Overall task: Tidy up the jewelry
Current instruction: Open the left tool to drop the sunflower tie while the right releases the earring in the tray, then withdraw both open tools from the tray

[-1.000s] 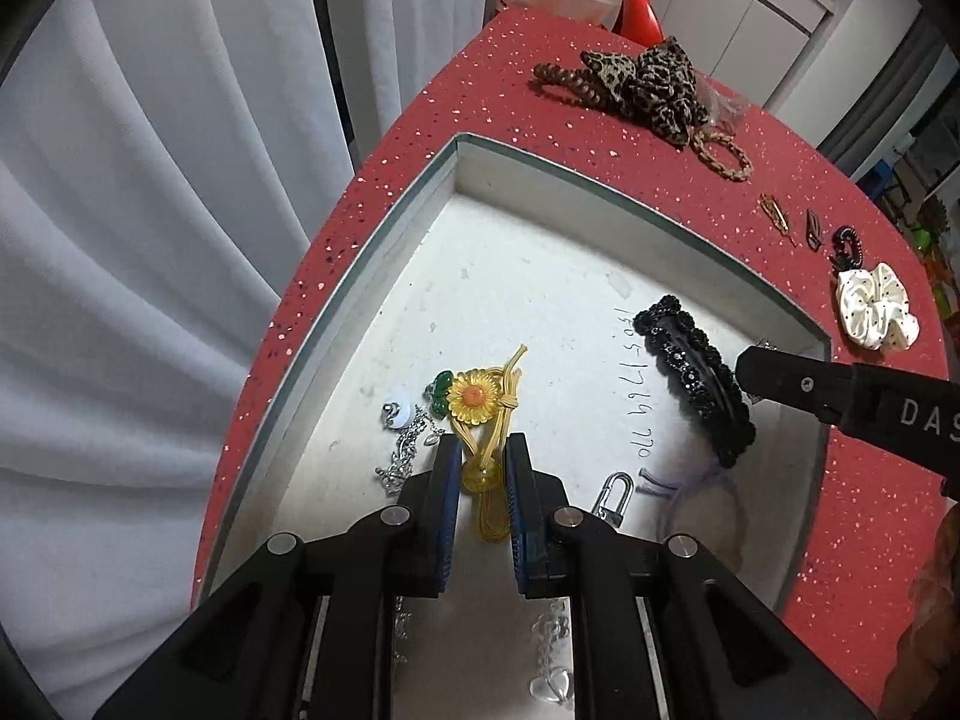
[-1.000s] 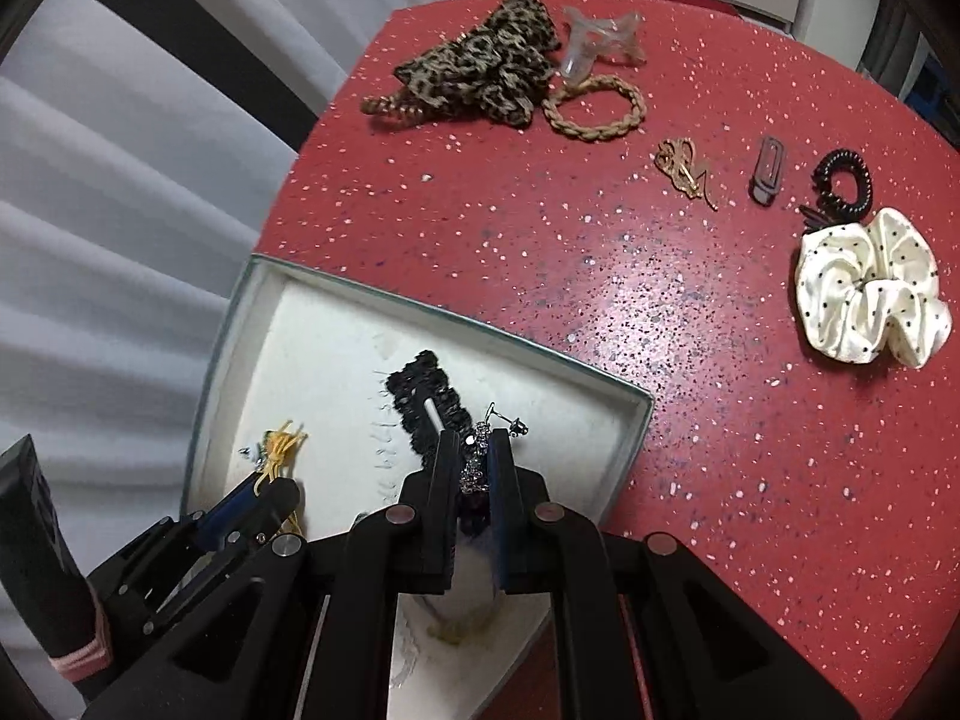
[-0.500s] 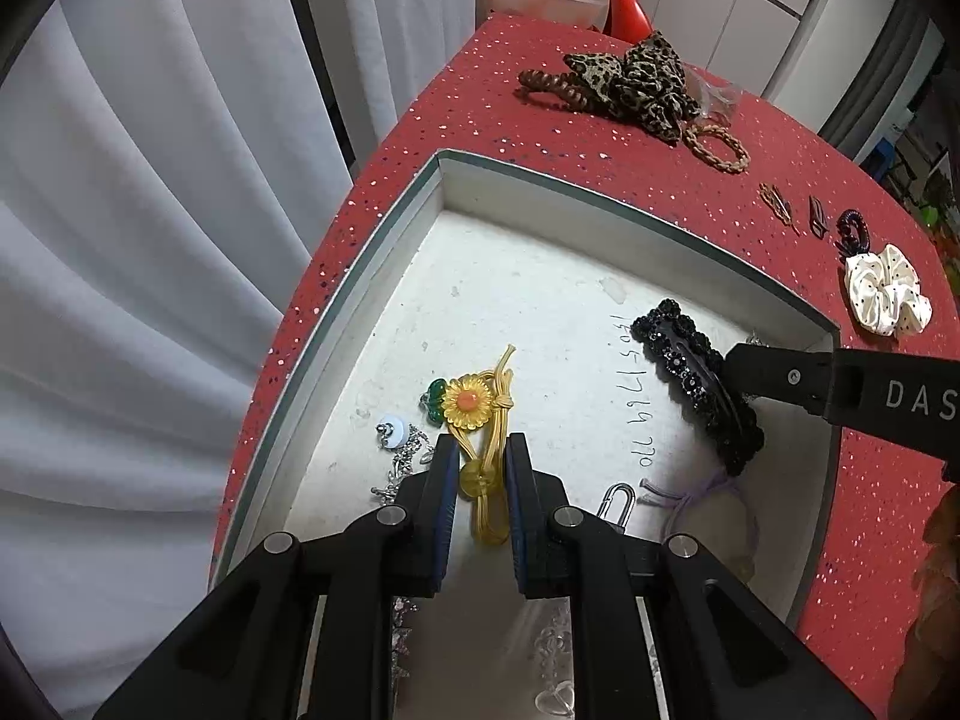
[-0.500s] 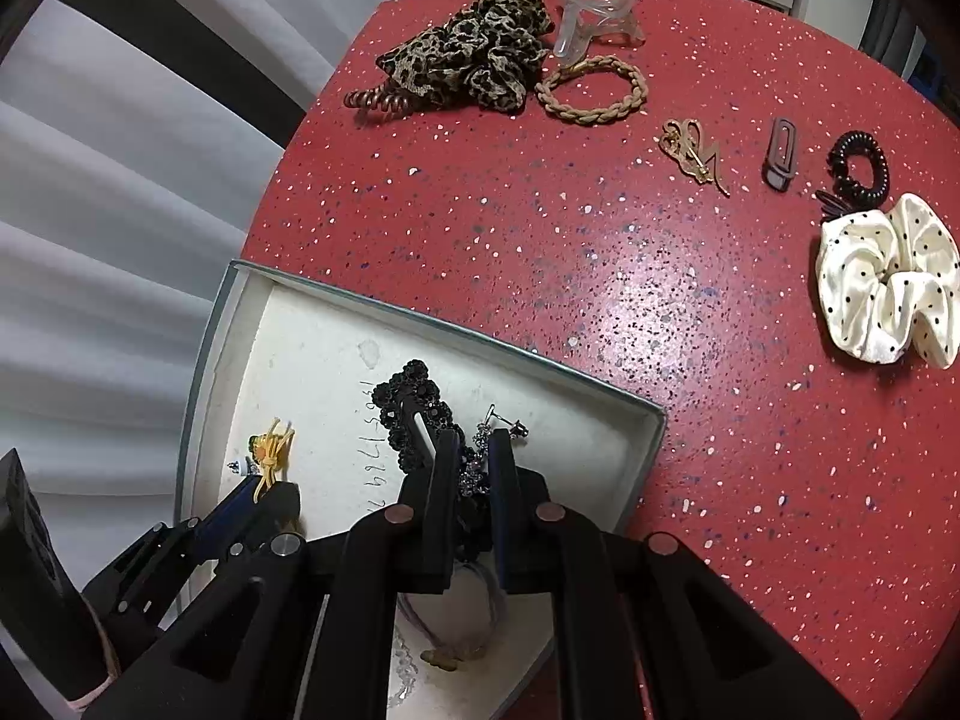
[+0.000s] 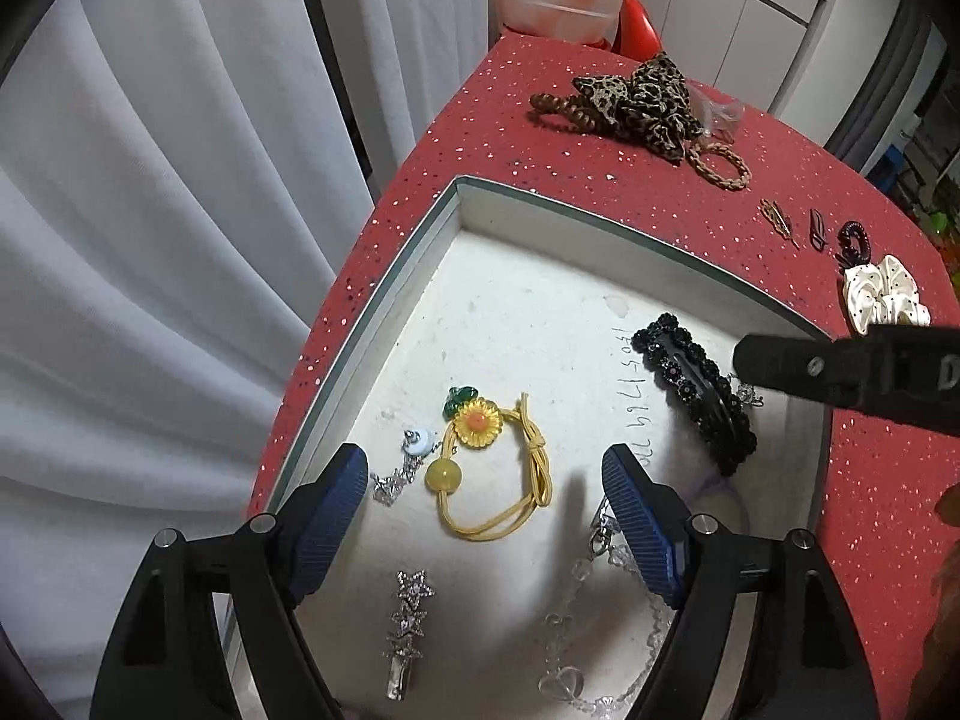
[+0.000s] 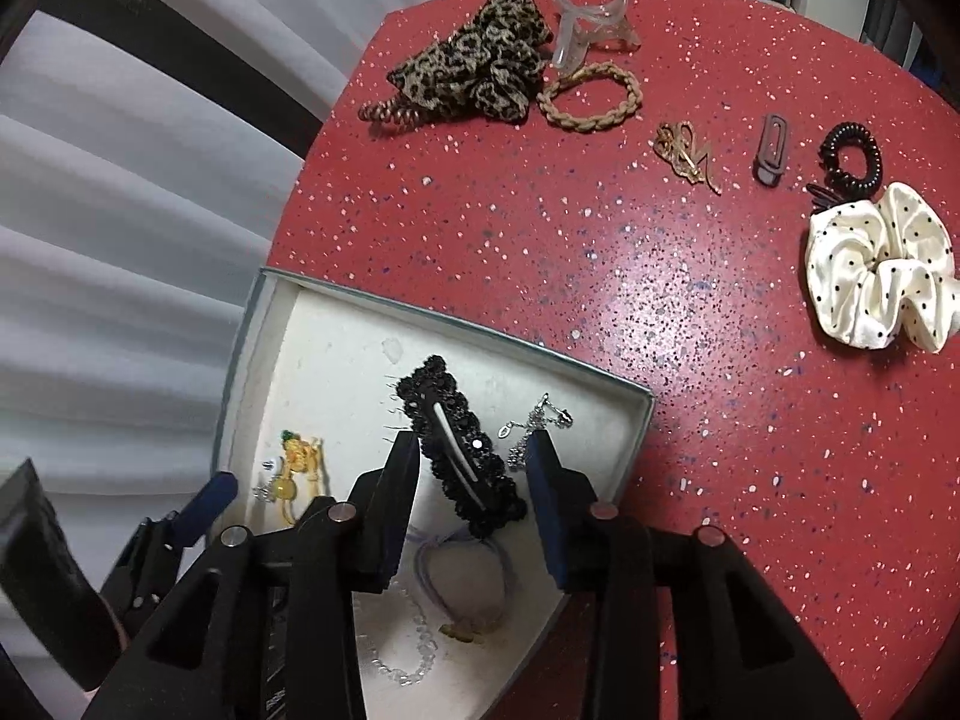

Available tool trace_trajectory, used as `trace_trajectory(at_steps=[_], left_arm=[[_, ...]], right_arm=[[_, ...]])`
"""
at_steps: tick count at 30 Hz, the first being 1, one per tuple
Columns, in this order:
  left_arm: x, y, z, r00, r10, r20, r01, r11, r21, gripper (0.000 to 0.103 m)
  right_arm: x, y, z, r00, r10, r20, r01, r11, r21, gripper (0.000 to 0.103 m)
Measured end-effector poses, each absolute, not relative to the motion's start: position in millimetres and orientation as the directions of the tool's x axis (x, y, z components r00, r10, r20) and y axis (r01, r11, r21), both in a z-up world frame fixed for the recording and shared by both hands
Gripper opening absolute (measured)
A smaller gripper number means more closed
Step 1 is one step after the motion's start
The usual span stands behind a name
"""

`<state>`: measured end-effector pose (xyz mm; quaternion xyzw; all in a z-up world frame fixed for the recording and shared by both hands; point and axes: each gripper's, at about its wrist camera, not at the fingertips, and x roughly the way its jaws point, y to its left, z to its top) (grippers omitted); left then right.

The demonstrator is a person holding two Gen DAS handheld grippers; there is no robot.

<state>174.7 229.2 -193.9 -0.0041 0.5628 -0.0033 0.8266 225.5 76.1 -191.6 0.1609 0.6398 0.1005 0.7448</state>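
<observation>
Both claws have released hair tie (image 5: 495, 468) and clip (image 6: 462, 450).

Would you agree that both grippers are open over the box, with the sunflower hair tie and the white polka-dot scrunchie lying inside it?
Not quite. The white polka-dot scrunchie lies outside the box, on the red table, as the right wrist view shows. The sunflower hair tie is inside, and the left gripper and right gripper are open.

Inside the box (image 6: 636, 420), near the table's (image 6: 600, 252) curtain-side edge: beaded clip (image 6: 462, 450) along the right wall, flower tie (image 5: 492, 468) toward the left. Scrunchie (image 6: 882, 276) well apart, by the table's right edge.
</observation>
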Motion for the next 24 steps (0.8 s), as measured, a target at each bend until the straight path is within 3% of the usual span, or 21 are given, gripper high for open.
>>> trace_trajectory(at_steps=[4, 10, 11, 12, 15, 24], left_arm=[[169.8, 228.2, -191.4, 0.353, -0.015, -0.935, 0.013, 1.0, -0.011, 0.082], [158.1, 229.7, -187.3, 0.331, -0.024, -0.943, 0.012, 1.0, -0.021, 0.083], [157.0, 230.5, -187.0, 0.327, -0.023, -0.945, 0.008, 1.0, -0.021, 0.096], [155.9, 231.5, -186.5, 0.328, -0.02, -0.945, 0.002, 1.0, -0.02, 0.103], [151.6, 233.8, -183.2, 0.328, -0.02, -0.944, -0.006, 1.0, -0.024, 0.103], [142.1, 239.9, -182.0, 0.304, -0.006, -0.953, -0.028, 1.0, -0.015, 0.103]], right_arm=[[220.4, 71.6, -180.1, 0.171, 0.359, -0.918, 0.055, 0.926, 0.373, 0.048], [210.8, 74.7, -171.7, 0.157, 0.33, -0.931, 0.039, 0.94, 0.34, 0.049], [209.2, 75.5, -170.4, 0.157, 0.322, -0.934, 0.034, 0.943, 0.331, 0.049], [208.0, 76.7, -169.4, 0.157, 0.317, -0.935, 0.028, 0.945, 0.325, 0.049], [208.3, 80.3, -171.6, 0.152, 0.309, -0.939, 0.024, 0.949, 0.316, 0.053], [202.5, 82.6, -170.9, 0.147, 0.265, -0.953, 0.01, 0.963, 0.269, 0.054]])
